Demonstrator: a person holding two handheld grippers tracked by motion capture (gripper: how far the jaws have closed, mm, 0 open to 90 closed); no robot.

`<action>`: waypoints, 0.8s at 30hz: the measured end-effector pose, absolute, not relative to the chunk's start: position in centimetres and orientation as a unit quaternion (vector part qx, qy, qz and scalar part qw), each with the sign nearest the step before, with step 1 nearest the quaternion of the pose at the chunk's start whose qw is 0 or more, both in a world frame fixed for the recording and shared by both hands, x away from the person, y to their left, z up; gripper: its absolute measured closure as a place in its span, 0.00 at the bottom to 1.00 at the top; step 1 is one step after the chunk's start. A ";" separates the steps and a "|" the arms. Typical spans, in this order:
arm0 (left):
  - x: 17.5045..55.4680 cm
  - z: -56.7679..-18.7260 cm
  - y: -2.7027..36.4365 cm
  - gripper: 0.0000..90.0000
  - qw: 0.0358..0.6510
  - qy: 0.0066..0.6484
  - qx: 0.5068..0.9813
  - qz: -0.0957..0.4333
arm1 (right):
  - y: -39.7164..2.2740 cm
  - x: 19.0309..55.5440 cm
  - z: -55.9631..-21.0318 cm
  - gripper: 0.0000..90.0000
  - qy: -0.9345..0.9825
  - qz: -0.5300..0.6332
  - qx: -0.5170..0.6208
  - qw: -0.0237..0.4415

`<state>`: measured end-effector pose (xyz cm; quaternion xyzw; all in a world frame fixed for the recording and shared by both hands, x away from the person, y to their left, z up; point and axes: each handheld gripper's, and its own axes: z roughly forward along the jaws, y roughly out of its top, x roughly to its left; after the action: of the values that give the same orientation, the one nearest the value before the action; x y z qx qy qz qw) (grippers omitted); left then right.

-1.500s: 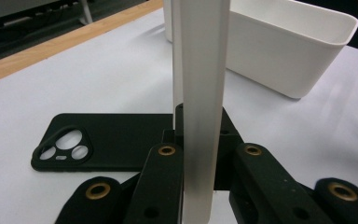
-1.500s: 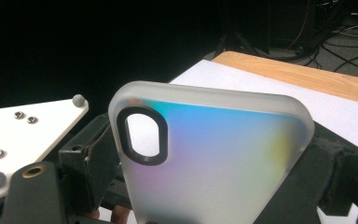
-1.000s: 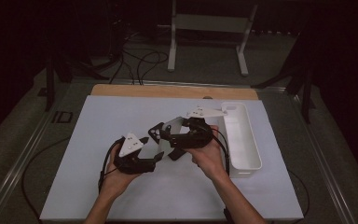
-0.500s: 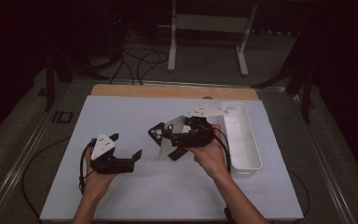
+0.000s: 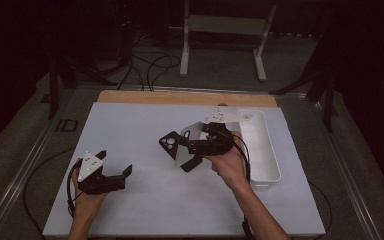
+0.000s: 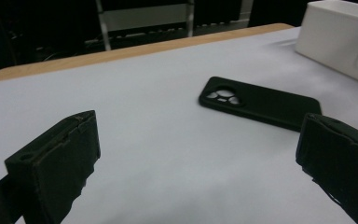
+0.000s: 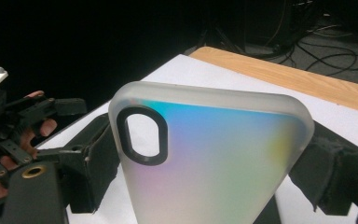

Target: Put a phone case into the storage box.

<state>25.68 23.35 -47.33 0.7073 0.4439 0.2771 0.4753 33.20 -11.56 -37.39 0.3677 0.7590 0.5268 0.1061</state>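
My right gripper (image 5: 186, 147) is shut on a translucent phone case (image 5: 184, 152) and holds it tilted above the middle of the white board. In the right gripper view the case (image 7: 209, 158) shimmers blue, pink and green between the two pads. A black phone case (image 5: 169, 145) lies flat on the board just left of it, also in the left gripper view (image 6: 261, 105). My left gripper (image 5: 115, 162) rests low at the near left; its jaws have just been opening and stand wide apart with nothing between them (image 6: 198, 177).
A long white bin (image 5: 275, 165) stands along the right side of the white board (image 5: 130, 125). A wooden strip (image 5: 180, 97) runs along the far edge. Cables trail off the near left corner. A metal stand (image 5: 225, 25) is on the floor beyond.
My left gripper has pulled away from the right gripper, to the left and toward the near edge, and its jaws have widened. The right gripper and its case have stayed put.
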 end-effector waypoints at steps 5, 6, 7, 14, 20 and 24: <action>25.6 -47.4 23.8 0.00 0.470 0.450 0.703 0.287 | -12.1 33.6 -36.8 0.19 0.755 0.527 0.372 0.117; 25.6 -47.4 23.9 0.00 0.468 0.450 0.702 0.291 | -12.2 33.7 -36.7 0.19 0.754 0.528 0.373 0.118; 25.6 -47.4 23.9 0.00 0.468 0.450 0.702 0.291 | -12.2 33.7 -36.7 0.19 0.754 0.528 0.373 0.118; 25.6 -47.6 24.1 0.00 0.457 0.452 0.706 0.299 | -13.4 35.0 -35.3 0.19 0.750 0.520 0.383 0.144; 25.6 -47.9 24.3 0.00 0.453 0.458 0.705 0.295 | -14.3 35.8 -34.5 0.19 0.750 0.511 0.384 0.167; 25.6 -47.8 24.2 0.00 0.453 0.456 0.707 0.295 | -15.0 36.3 -34.3 0.19 0.747 0.510 0.387 0.176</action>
<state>25.61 24.22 -47.83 0.7072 0.4556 0.2951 0.4531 36.26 -14.96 -34.28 0.3871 0.7474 0.5103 0.1764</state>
